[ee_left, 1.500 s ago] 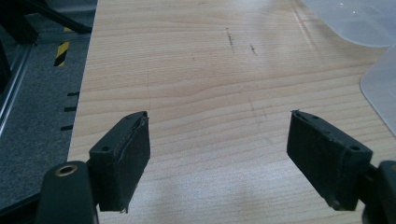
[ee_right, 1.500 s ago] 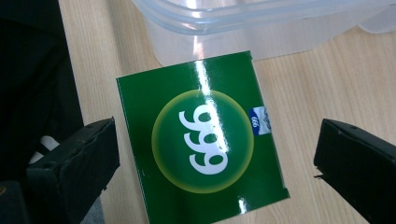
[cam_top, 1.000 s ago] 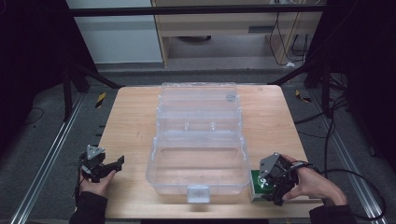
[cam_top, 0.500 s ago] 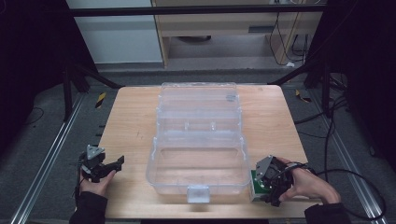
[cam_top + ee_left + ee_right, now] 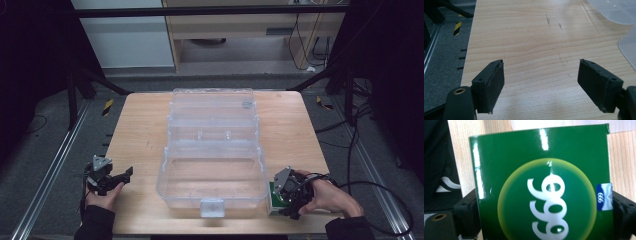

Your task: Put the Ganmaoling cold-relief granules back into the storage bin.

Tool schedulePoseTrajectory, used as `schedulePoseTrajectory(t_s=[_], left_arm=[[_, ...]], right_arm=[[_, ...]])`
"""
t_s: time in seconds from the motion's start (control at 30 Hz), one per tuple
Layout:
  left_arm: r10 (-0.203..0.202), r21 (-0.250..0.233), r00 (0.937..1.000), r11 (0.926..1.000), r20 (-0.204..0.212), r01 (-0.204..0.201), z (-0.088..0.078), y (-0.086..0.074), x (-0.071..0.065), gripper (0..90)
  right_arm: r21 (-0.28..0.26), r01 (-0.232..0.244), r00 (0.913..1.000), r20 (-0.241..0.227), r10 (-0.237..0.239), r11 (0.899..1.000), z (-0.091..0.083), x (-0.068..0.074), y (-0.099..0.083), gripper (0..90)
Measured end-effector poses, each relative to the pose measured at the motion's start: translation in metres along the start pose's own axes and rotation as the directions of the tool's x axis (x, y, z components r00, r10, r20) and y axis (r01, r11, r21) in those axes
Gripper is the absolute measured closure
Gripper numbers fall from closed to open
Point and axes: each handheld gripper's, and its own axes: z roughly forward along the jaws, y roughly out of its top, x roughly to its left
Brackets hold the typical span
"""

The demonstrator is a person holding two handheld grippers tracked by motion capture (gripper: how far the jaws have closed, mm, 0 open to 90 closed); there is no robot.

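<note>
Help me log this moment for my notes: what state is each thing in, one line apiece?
Clear plastic box: open, lid laid back flat, nothing seen inside.
Green carton: on the table by the box's right side, between the right gripper's jaws.
Right gripper: jaws have just been closing; both pads sit against the carton's sides.
Left gripper: open over bare table, holding nothing.

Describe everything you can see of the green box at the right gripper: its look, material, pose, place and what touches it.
The green box looks like glossy card, with light glinting off its face. A yellow-rimmed circle bears white "999" digits, seen upside down in the right gripper view, and a small blue-and-white label sits at one edge. It lies at the table's front right corner, beside the clear plastic case. The right gripper has just been closing, its jaws now flanking both sides of the box.
</note>
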Motion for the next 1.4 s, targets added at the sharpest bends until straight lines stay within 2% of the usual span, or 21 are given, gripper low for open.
schedulePoseTrajectory(t_s=[0.03, 0.07, 0.43, 0.63, 0.83, 0.9, 1.0, 1.4], left_arm=[[0.000, 0.000, 1.0000, 1.0000, 0.000, 0.000, 0.000, 0.000, 0.000, 20.9], [0.000, 0.000, 1.0000, 1.0000, 0.000, 0.000, 0.000, 0.000, 0.000, 20.9], [0.004, 0.004, 1.0000, 1.0000, 0.000, -0.004, 0.000, 0.000, 0.000, 20.9], [0.005, 0.004, 1.0000, 1.0000, 0.001, -0.005, 0.000, 0.000, -0.001, 21.0], [0.008, 0.009, 1.0000, 0.9999, 0.004, -0.008, 0.001, 0.000, -0.001, 21.1], [0.008, 0.011, 1.0000, 0.9999, 0.005, -0.008, 0.001, 0.000, -0.001, 21.1], [0.009, 0.010, 1.0000, 0.9999, 0.005, -0.009, 0.001, 0.000, -0.002, 21.1], [0.008, 0.010, 1.0000, 0.9999, 0.005, -0.008, 0.001, 0.000, -0.001, 21.1]], right_arm=[[0.000, 0.000, 1.0000, 0.000, 0.000, 1.000, 0.000, 0.000, 0.000, 11.0], [-0.001, -0.025, 0.9997, -0.007, 0.025, 1.000, -0.002, 0.000, -0.001, 13.5], [0.002, -0.076, 0.9971, 0.001, 0.076, 0.997, -0.012, 0.002, -0.006, 16.0], [-0.016, -0.082, 0.9962, 0.028, 0.083, 0.996, -0.029, 0.004, -0.010, 16.0], [-0.050, -0.118, 0.9911, 0.055, 0.121, 0.992, -0.049, 0.004, -0.014, 16.0], [-0.056, -0.110, 0.9918, 0.059, 0.113, 0.992, -0.053, 0.003, -0.014, 16.0], [-0.071, -0.136, 0.9874, 0.073, 0.141, 0.988, -0.067, 0.003, -0.012, 16.0], [-0.104, -0.131, 0.9840, 0.108, 0.142, 0.986, -0.098, 0.004, 0.001, 16.0]])
